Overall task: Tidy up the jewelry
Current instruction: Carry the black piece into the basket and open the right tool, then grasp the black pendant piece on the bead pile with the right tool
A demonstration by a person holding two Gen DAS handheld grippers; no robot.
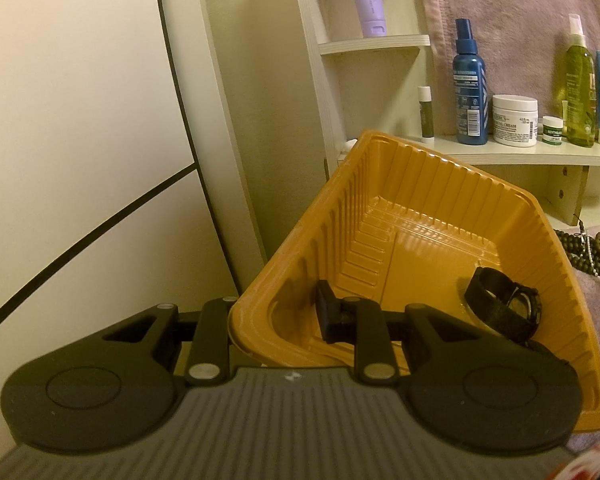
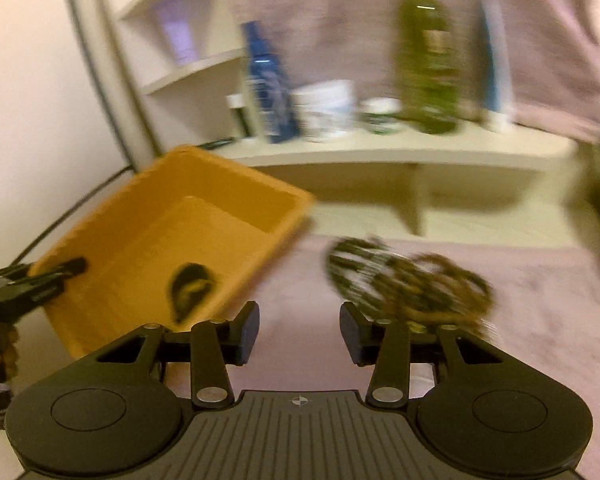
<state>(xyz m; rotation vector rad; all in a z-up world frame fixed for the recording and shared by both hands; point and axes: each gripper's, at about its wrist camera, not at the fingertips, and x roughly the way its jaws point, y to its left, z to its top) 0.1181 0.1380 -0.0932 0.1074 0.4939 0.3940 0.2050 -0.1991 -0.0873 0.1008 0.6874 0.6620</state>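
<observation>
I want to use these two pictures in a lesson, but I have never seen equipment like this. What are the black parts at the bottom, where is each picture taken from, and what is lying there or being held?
No robot here: a person holds a pair of tongs in each hand, and a camera on each looks forward along its fingers.

The sharp picture comes from the left tongs. They are shut on the near wall of an orange plastic tray, holding it tilted. A black wristwatch lies inside.

The blurred picture comes from the right tongs, which are open and empty. Ahead of them a pile of beaded necklaces lies on a pink cloth. At the left edge you see the left tongs gripping the tray.

Behind, a shelf carries toiletry bottles.
</observation>
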